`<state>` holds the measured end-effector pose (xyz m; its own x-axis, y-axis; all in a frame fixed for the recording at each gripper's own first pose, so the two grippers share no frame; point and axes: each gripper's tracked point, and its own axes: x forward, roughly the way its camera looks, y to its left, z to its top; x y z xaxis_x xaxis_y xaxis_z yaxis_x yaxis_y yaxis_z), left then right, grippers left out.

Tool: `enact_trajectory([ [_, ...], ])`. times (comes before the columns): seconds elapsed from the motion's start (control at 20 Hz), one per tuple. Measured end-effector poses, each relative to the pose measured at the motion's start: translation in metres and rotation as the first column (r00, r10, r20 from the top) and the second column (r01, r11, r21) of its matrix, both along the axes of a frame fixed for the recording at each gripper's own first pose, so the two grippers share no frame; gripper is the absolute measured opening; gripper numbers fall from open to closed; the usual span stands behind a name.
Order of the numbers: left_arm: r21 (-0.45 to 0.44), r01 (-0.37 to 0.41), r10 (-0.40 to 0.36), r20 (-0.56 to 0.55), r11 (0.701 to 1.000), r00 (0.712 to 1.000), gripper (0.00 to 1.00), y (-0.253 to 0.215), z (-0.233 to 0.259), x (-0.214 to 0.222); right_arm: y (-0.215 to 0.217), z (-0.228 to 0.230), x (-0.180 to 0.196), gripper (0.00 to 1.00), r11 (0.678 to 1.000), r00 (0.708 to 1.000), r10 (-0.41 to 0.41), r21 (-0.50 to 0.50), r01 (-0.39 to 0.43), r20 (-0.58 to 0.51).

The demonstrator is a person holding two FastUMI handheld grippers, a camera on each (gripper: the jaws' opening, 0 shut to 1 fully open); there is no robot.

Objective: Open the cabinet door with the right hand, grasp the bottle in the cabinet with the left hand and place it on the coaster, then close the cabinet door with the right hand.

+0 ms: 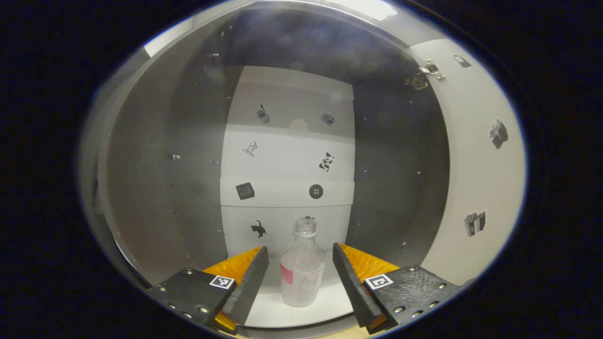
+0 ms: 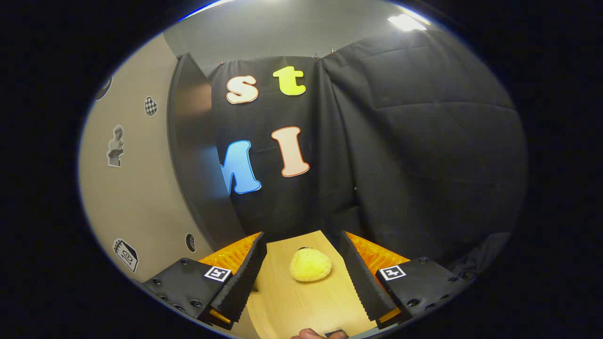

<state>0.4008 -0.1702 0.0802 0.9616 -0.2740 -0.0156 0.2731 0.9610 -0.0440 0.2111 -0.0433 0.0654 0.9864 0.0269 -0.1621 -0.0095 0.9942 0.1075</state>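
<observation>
cabinet door (image 1: 476,155) is swung open, clear bottle (image 1: 302,270) standing upright on the cabinet floor between the spread left gripper (image 1: 300,273) fingers, probably not touching; right gripper (image 2: 302,273) released over the wooden table (image 2: 301,306) near a yellow plush (image 2: 310,264)

Bottle (image 1: 302,268): clear, pink-and-white label. Cabinet (image 1: 287,155): white back, grey sides, black-and-white stickers. Plush toy (image 2: 310,264): yellow. Table (image 2: 301,301): light wood.

A staged recording booth is shown. A sticker-covered cabinet (image 1: 287,155) is set against black cloth (image 2: 400,155). Right of the cabinet, a wooden tabletop (image 2: 301,301) is seen.
</observation>
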Motion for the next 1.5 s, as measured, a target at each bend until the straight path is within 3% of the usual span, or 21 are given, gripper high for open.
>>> enact_trajectory([
  [0.25, 0.037, 0.024, -0.023, -0.039, 0.999, 0.999, 0.87, -0.012, -0.022, 0.024, -0.005, -0.005, 0.008, 0.93, 1.0, 1.0, 0.004, 0.024, -0.004, -0.017],
  [0.65, 0.021, 0.038, -0.035, -0.106, 0.999, 0.994, 0.82, -0.024, -0.05, 0.038, -0.005, -0.012, 0.023, 0.93, 1.0, 0.999, 0.027, 0.004, -0.027, -0.037],
  [0.7, 0.028, 0.035, -0.032, -0.114, 0.999, 0.993, 0.82, -0.024, -0.052, 0.038, -0.003, -0.012, 0.024, 0.98, 0.999, 0.999, 0.036, 0.002, -0.035, -0.039],
  [0.8, 0.034, 0.016, -0.012, -0.116, 0.999, 0.993, 0.85, -0.023, -0.055, 0.038, -0.004, -0.017, 0.028, 0.98, 0.998, 0.998, 0.047, -0.026, -0.049, -0.052],
  [0.85, 0.034, 0.013, -0.009, -0.117, 0.999, 0.993, 0.79, -0.022, -0.055, 0.038, -0.006, -0.019, 0.03, 0.98, 0.998, 0.997, 0.047, -0.046, -0.05, -0.059],
  [0.9, 0.044, 0.021, -0.016, -0.122, 0.999, 0.992, 0.72, -0.024, -0.055, 0.037, -0.007, -0.021, 0.031, 0.98, 0.997, 0.997, 0.049, -0.064, -0.054, -0.065],
  [1.05, 0.068, 0.02, -0.012, -0.117, 0.997, 0.993, 0.74, -0.026, -0.055, 0.032, 0.0, -0.022, 0.034, 0.98, 0.994, 0.995, 0.076, -0.074, -0.081, -0.07],
  [1.25, 0.057, 0.037, -0.032, -0.092, 0.998, 0.995, 0.7, -0.033, -0.051, 0.019, 0.003, -0.013, 0.042, 0.98, 0.994, 0.997, 0.072, -0.078, -0.075, -0.031],
  [1.35, 0.053, 0.037, -0.033, -0.072, 0.998, 0.997, 0.69, -0.03, -0.044, 0.01, 0.01, -0.012, 0.044, 0.93, 0.992, 0.995, 0.094, -0.078, -0.096, -0.03],
  [1.5, 0.033, 0.056, -0.054, -0.053, 0.998, 0.997, 0.71, -0.027, -0.034, -0.009, 0.012, -0.013, 0.04, 0.93, 0.99, 0.994, 0.106, -0.087, -0.108, -0.029],
])
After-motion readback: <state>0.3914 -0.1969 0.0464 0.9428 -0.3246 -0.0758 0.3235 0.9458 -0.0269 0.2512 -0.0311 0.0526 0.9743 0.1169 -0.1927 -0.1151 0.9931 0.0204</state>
